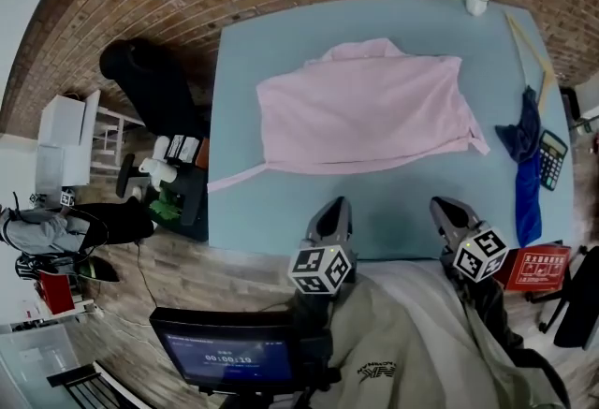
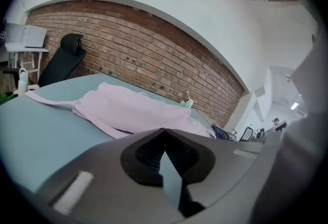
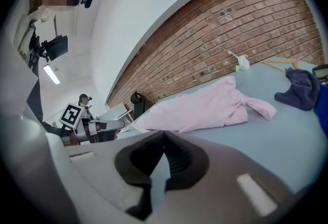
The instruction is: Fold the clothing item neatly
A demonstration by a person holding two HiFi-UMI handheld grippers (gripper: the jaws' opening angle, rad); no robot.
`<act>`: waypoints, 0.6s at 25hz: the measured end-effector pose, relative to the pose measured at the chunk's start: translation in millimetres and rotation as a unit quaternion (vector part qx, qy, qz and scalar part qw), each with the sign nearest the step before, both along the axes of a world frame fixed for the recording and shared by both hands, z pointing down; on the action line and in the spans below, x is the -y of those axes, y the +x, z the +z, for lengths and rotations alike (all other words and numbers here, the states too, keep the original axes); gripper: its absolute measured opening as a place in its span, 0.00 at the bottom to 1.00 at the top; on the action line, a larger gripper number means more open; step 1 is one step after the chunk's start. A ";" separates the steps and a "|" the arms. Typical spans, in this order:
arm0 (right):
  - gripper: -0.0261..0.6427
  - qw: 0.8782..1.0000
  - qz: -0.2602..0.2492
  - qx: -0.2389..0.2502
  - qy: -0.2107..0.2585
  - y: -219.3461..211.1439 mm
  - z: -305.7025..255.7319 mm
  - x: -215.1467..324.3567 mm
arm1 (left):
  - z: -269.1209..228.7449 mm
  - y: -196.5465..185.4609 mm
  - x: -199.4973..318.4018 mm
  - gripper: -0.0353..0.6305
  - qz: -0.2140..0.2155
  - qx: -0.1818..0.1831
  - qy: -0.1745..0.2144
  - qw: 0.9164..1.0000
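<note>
My left gripper (image 1: 331, 212) and right gripper (image 1: 447, 211): fingers pressed together, empty, at the table's (image 1: 271, 211) near edge. The pink garment (image 1: 360, 112) lies at twelve o'clock, ungripped. Next, I'd spread the fingers and reach its near hem.

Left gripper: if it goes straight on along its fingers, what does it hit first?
Probably bare blue table just short of the pink garment; the shut left gripper tilts downward. Depth is unclear, so the hem could come first.
</note>
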State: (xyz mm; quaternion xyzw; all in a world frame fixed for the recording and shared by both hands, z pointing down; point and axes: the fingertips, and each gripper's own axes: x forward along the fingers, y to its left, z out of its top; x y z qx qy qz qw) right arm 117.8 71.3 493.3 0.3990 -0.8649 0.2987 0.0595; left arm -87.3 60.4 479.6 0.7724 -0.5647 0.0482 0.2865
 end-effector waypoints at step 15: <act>0.04 0.999 -0.035 -0.008 -0.006 -8.7 5.2 15.5 | -0.3 -7.7 -1.9 0.06 -0.033 -0.005 0.005 0.999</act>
